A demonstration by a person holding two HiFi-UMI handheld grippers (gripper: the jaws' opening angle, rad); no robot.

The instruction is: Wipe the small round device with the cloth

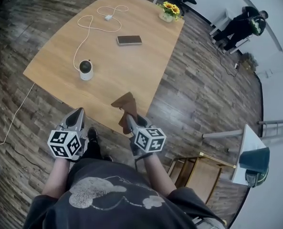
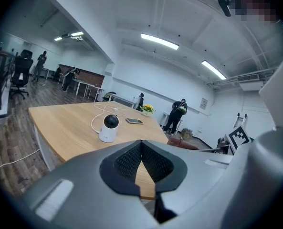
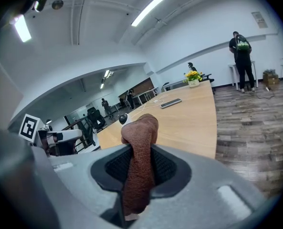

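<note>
Head view first: wooden table on a plank floor. The small round device stands upright toward its left side, white body w/ dark top. A white cable loops away from the device toward the far edge. Phone lies flat further back, flowers at the far corner. Both grippers are held low by the near table edge, well short of the device. Left gripper sits just off the near edge, over the floor, nothing on it. Right gripper has the cloth, brown, sticking up out of its tips and reaching over the table edge. A person stands far off, top right.

Left gripper view: left gripper has its jaws drawn together, tips meeting. Only a thin wedge of tabletop shows btw the pads, nothing gripped. Device stands ahead on the table, apart from the jaws. Phone and flowers are behind it.

Right gripper view: right gripper is clamped on the cloth — a bunched brown roll running up btw the pads and bulging above the tips. Device just peeks out left of the cloth's top, further down the table, not touching the cloth. Phone and flowers lie beyond; person at the far wall.
</note>
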